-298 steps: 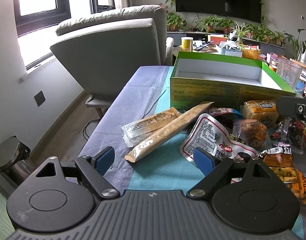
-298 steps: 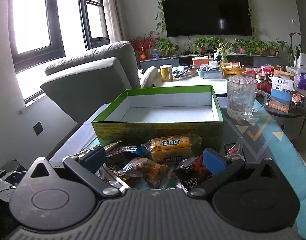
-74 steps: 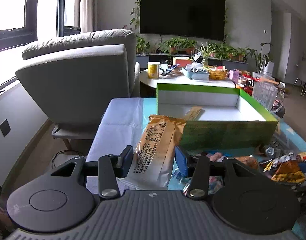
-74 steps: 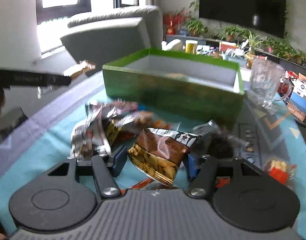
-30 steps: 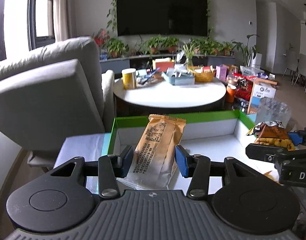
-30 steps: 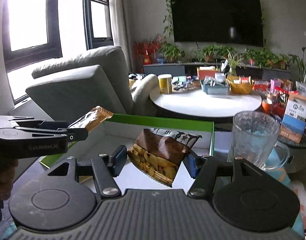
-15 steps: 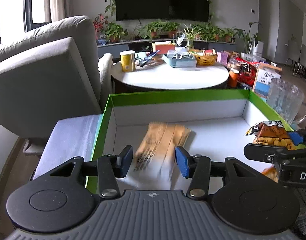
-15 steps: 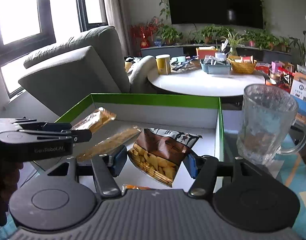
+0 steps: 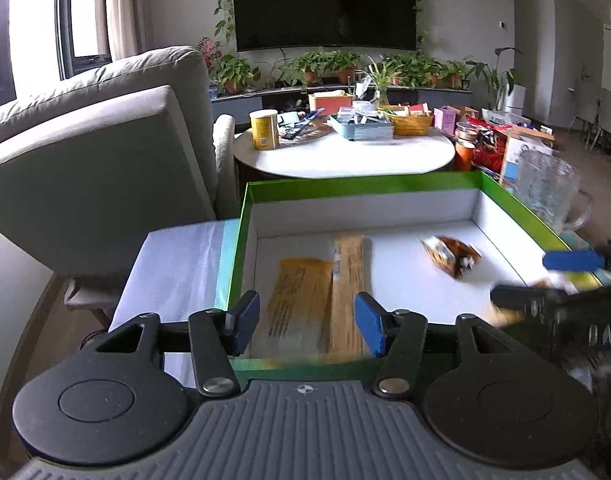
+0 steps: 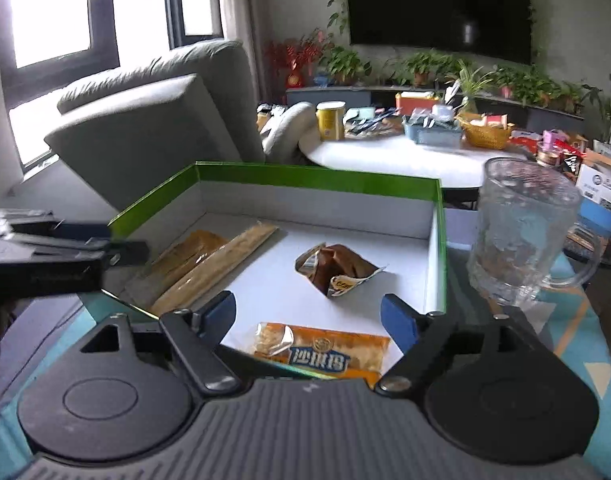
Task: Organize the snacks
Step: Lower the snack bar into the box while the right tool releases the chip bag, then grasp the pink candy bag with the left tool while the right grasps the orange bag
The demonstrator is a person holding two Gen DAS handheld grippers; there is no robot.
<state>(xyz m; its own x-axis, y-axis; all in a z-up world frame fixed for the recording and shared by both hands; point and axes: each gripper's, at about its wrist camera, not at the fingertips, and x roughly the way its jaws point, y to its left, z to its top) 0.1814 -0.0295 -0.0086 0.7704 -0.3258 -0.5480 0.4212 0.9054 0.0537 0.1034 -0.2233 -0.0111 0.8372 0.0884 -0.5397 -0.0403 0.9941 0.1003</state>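
- Living room with a low table under a teal cloth [image 10: 577, 344]; green box [image 9: 357, 189] with a white inside stands on it, lid off.
- Flat tan packet [image 9: 299, 294] lies on the box floor at its left side; long tan packet [image 9: 347, 280] lies just beside it, the two running lengthways and side by side.
- Brown crumpled snack bag [image 10: 337, 270] lies on the box floor toward the right wall, apart from the tan packets.
- Orange snack packet [image 10: 325, 350] with blue lettering lies at the near edge of the box, between the right tongs' blue pads.
- Left gripper [image 9: 307, 322]: jaws spread wide, nothing held; it hangs over the near end of the two tan packets.
- Right gripper [image 10: 311, 318]: jaws spread wide, nothing held; it hangs above the near right part of the box.
- Glass mug [image 10: 525, 232] stands on the cloth just outside the box's right wall.
- Grey armchair [image 9: 93, 148] behind the box to the left; round white table [image 9: 345, 156] with clutter beyond; dark television [image 9: 325, 4] on the far wall.
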